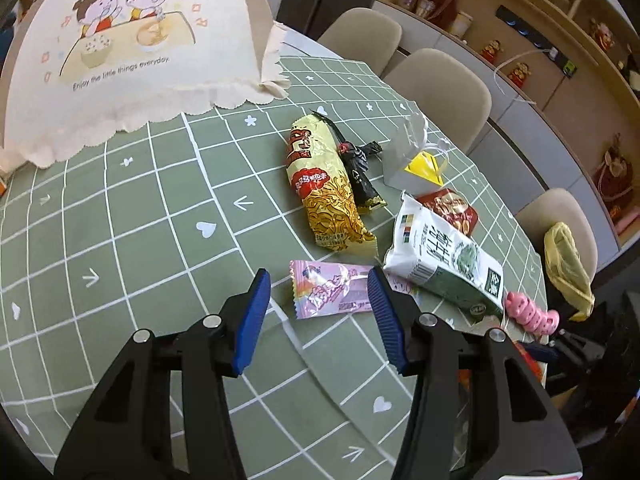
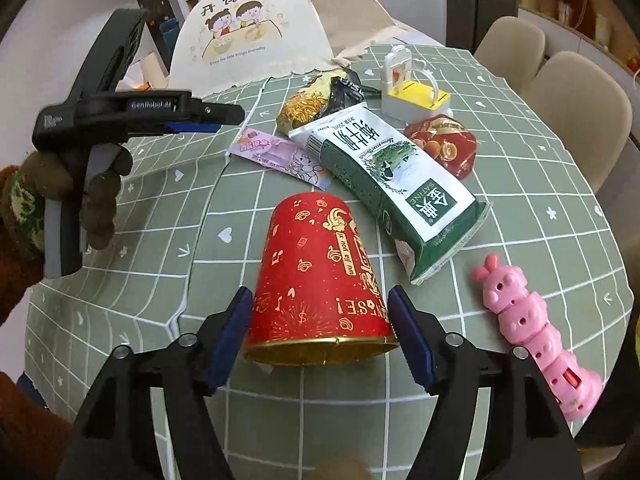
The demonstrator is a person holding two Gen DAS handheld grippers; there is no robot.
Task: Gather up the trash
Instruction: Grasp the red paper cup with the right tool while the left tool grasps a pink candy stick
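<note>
My right gripper (image 2: 320,324) is shut on a red paper cup (image 2: 316,276) with gold print, gripped at its rim end, bottom pointing away. My left gripper (image 1: 318,284) is open and empty, just above a pink candy wrapper (image 1: 332,289) on the green checked tablecloth (image 1: 140,220); it also shows in the right wrist view (image 2: 192,120). Nearby lie a yellow noodle packet (image 1: 324,184), a black wrapper (image 1: 360,172), a white-and-green milk carton (image 1: 444,264) and a red snack packet (image 1: 452,208). The right wrist view shows the carton (image 2: 384,176) and pink wrapper (image 2: 276,152) too.
A cream food-cover tent (image 1: 128,48) with a cartoon stands at the table's far side. A pink toy (image 2: 536,332) lies at the right edge. A white-and-yellow holder (image 2: 412,88) stands behind the packets. Beige chairs (image 1: 440,88) ring the table; a yellow bag (image 1: 568,268) hangs on one.
</note>
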